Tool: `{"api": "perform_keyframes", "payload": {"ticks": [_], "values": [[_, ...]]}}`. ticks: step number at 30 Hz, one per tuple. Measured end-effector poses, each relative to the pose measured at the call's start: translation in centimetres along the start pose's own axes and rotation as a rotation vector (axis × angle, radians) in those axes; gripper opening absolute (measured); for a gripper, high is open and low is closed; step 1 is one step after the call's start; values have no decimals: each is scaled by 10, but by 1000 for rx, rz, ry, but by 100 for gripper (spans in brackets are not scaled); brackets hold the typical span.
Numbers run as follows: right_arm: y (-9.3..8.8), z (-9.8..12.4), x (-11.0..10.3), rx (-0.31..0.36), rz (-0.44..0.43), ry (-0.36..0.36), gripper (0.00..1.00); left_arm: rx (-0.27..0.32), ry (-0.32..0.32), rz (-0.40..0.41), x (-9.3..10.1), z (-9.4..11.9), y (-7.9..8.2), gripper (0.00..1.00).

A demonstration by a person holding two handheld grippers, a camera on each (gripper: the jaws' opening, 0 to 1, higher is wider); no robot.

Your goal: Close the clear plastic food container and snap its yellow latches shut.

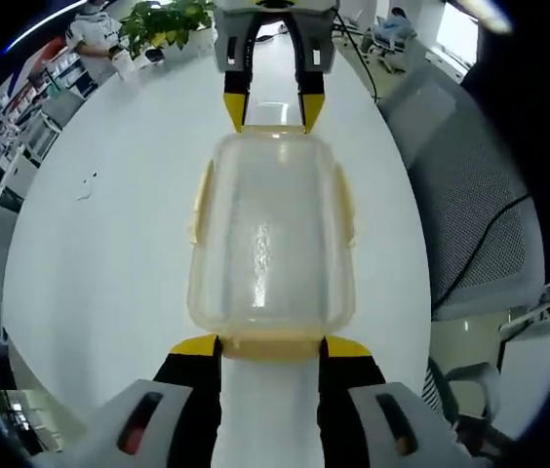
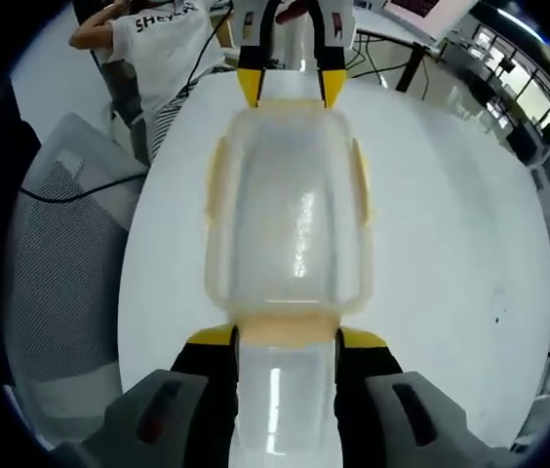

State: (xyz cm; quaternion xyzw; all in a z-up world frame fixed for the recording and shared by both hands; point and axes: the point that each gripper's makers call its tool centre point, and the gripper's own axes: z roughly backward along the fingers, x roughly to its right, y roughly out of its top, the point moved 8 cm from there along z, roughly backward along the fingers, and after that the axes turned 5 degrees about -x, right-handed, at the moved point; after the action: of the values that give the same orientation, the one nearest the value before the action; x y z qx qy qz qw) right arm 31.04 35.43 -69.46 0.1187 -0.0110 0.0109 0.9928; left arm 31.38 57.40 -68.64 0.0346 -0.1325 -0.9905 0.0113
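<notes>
Presently: clear rectangular plastic food container (image 1: 271, 234), lid on, lying on round white bench (image 1: 99, 253). Left gripper (image 1: 271, 347) and right gripper (image 2: 287, 338) at opposite ends, fingers narrow astride the yellow end latches. Likely next: press the latches down.

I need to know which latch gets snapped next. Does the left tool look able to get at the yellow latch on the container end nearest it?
Probably yes. The left tool sits right at the near-end yellow latch of the clear container, jaws open either side, nothing between. The right tool is at the far end.
</notes>
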Motion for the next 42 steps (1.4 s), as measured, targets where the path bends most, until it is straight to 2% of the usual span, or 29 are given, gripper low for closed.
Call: {"api": "perform_keyframes", "payload": {"ticks": [14, 28, 42], "values": [[-20, 6, -2, 5, -4, -13, 35, 8, 12, -7, 2, -6, 19, 33], [-49, 8, -4, 2, -17, -11, 35, 12, 7, -12, 2, -17, 46, 33], [-68, 12, -4, -3, -13, -13, 35, 19, 12, -5, 3, -27, 63, 33]]}}
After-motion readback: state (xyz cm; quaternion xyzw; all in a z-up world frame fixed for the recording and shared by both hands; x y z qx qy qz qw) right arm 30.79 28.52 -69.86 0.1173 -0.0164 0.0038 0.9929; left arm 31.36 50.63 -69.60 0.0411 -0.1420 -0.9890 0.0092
